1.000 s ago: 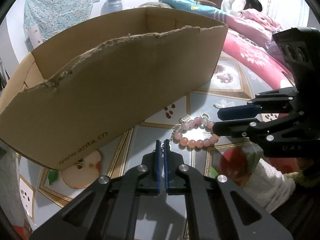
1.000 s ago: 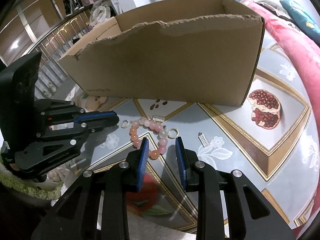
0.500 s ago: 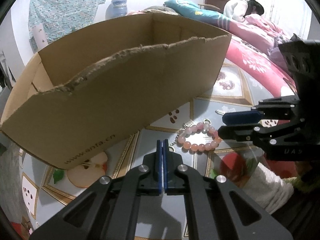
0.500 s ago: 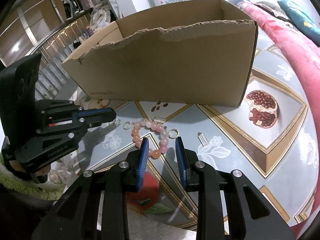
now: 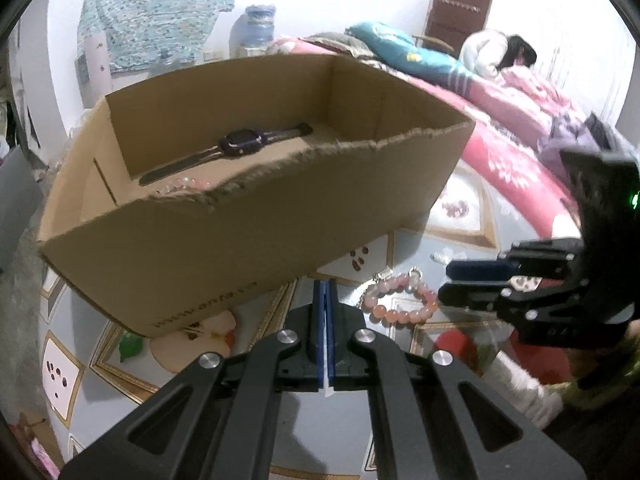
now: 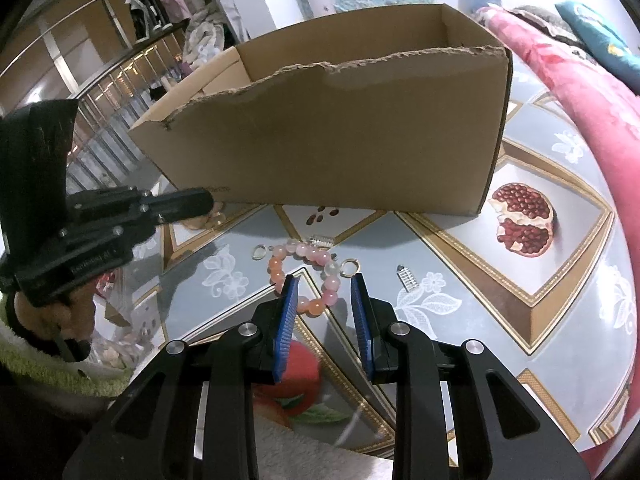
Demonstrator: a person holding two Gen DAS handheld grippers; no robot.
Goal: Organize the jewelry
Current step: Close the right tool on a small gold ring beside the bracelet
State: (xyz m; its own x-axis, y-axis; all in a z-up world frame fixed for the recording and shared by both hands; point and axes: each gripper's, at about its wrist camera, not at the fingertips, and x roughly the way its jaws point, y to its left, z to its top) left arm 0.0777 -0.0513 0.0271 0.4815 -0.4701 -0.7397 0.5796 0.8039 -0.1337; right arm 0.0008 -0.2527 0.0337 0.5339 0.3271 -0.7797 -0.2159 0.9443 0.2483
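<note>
Pink bead bracelet [image 6: 305, 276] lying flat on the glossy fruit-print tablecloth [image 6: 472, 280], just in front of the cardboard box [image 6: 340, 140]: a closed loop of round beads, salmon and pale rose, a few milky near the top, smooth and shiny. Also seen from the left wrist view as the same ring of beads [image 5: 396, 298], with a small silver charm at its upper edge. Beside it, a small silver ring [image 6: 259, 251] to one side, a gold-toned ring [image 6: 350, 267] to the other, touching or nearly touching the beads; a ribbed silver clasp piece [image 6: 321, 241] just above, another small silver pendant [image 6: 406, 278] lying apart toward the pomegranate print. Right gripper [image 6: 324, 304] hovering low over the near part of the loop, blue-padded fingers spread apart, straddling some beads, contact not clear. Left gripper [image 5: 325, 320] raised near the box wall, blue pads pressed together; nothing visible between them. Inside the box, a dark wristwatch [image 5: 236, 146] with purple-edged face laid out along the bottom, and a second string of pale pink beads [image 5: 180, 185] peeking over the torn front edge. Beyond the box, a bed with red floral quilt [image 5: 520, 152].
</note>
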